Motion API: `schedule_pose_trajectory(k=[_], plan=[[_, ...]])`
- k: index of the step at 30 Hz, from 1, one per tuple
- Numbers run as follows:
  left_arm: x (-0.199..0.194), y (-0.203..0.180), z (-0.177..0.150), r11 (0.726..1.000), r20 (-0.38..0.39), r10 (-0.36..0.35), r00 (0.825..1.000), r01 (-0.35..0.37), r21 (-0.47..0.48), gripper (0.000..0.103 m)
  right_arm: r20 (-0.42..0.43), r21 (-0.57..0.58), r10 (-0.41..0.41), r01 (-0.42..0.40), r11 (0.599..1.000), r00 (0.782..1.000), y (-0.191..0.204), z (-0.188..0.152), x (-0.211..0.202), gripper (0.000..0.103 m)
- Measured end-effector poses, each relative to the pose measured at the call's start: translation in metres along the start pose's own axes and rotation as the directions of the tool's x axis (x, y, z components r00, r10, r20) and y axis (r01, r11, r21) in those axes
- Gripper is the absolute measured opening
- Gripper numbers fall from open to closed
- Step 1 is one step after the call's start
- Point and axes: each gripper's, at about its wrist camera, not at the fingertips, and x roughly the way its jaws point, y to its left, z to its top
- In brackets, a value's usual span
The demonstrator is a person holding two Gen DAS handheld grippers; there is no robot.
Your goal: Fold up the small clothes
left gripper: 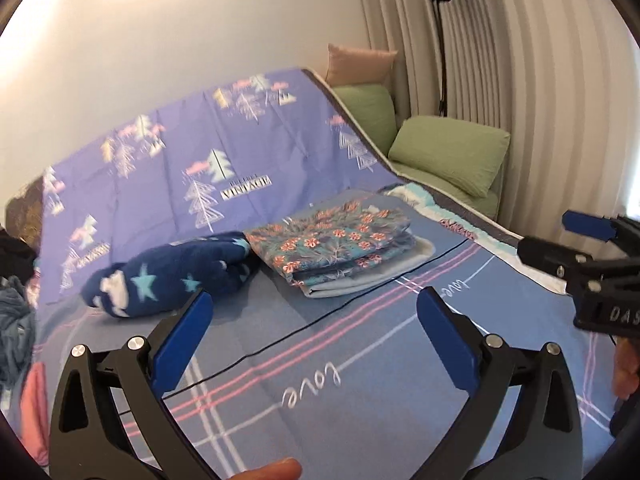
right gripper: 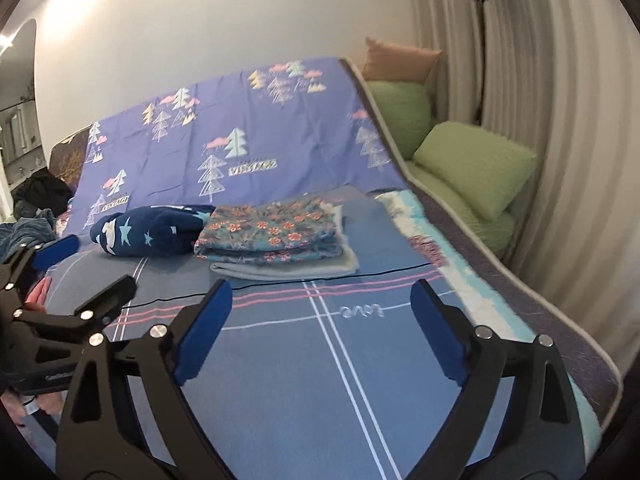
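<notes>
The left gripper (left gripper: 314, 334) and right gripper (right gripper: 320, 328) both gape wide, holding nothing, above the blue plaid bedsheet (right gripper: 280, 380). At 12 o'clock lies 1 folded floral-print cloth stack (right gripper: 272, 236) on 1 pale grey folded cloth (right gripper: 280, 270). At 11 o'clock sits 1 crumpled navy star-patterned fleece garment (right gripper: 152, 232), touching the stack. 2 green cushions (right gripper: 476, 164) lie at 2 o'clock.

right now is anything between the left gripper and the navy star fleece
Nothing visible: only bare plaid bedsheet lies between the open left hand-held gripper and the crumpled navy star-print fleece garment. A thin black cord runs alongside.
</notes>
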Motion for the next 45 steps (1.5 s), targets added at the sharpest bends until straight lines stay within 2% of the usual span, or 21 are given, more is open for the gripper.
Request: schedule_pose_trajectory(k=[4, 7, 9, 15, 17, 27, 45], plan=[[-0.041, 0.005, -0.004, 0.999, 0.028, 0.006, 1.000, -0.005, -0.032, 0.102, 0.021, 0.003, -0.005, 0.005, 1.000, 1.000, 0.002, -0.005, -0.035, 0.096], [-0.068, 0.010, -0.008, 0.997, 0.041, 0.047, 0.998, -0.044, -0.066, 0.102, 0.025, 0.021, 0.006, -0.006, 1.000, 1.000, 0.002, -0.010, -0.056, 0.096], [-0.081, 0.011, -0.012, 0.996, 0.039, 0.049, 0.998, -0.045, -0.079, 0.102, 0.025, 0.030, 0.006, -0.007, 1.000, 1.000, 0.002, -0.015, -0.070, 0.096], [-0.117, -0.005, -0.030, 0.997, 0.050, 0.071, 0.996, -0.072, 0.002, 0.102, 0.014, 0.030, 0.019, -0.019, 0.999, 1.000, 0.005, -0.026, -0.096, 0.097], [-0.125, -0.007, -0.034, 0.998, 0.057, 0.070, 0.996, -0.071, 0.002, 0.102, -0.005, 0.034, 0.018, -0.018, 0.999, 1.000, 0.005, -0.030, -0.101, 0.097], [-0.139, 0.003, -0.051, 0.995, 0.018, 0.054, 0.998, -0.052, -0.090, 0.102, -0.072, 0.033, 0.013, -0.011, 0.999, 0.997, 0.010, -0.045, -0.110, 0.097], [-0.152, -0.001, -0.062, 0.995, 0.001, 0.039, 0.999, -0.039, -0.091, 0.102, -0.113, 0.030, 0.029, -0.026, 0.999, 0.993, 0.020, -0.053, -0.107, 0.097]])
